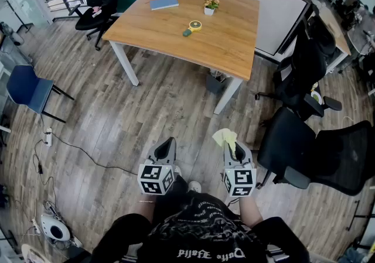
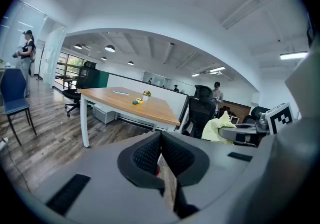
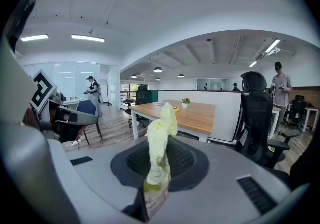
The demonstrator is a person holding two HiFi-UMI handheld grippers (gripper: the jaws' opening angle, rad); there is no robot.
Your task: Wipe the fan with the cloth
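Observation:
A small yellow fan (image 1: pixel 194 26) with a green handle lies on the wooden table (image 1: pixel 234 51) far ahead of me; in the left gripper view the fan (image 2: pixel 138 101) is a small spot on the tabletop. My right gripper (image 1: pixel 229 144) is shut on a pale yellow cloth (image 1: pixel 225 137), which sticks up from between the jaws (image 3: pixel 161 127). My left gripper (image 1: pixel 167 146) is shut with nothing in it. Both grippers are held low in front of my body, well short of the table.
On the table are a blue book (image 1: pixel 164 3) and a small potted plant (image 1: pixel 211 5). Black office chairs (image 1: pixel 304 139) stand to the right, a blue chair (image 1: pixel 26 89) to the left. A cable (image 1: pixel 76 147) runs across the wooden floor. A bin (image 1: pixel 215 82) sits under the table.

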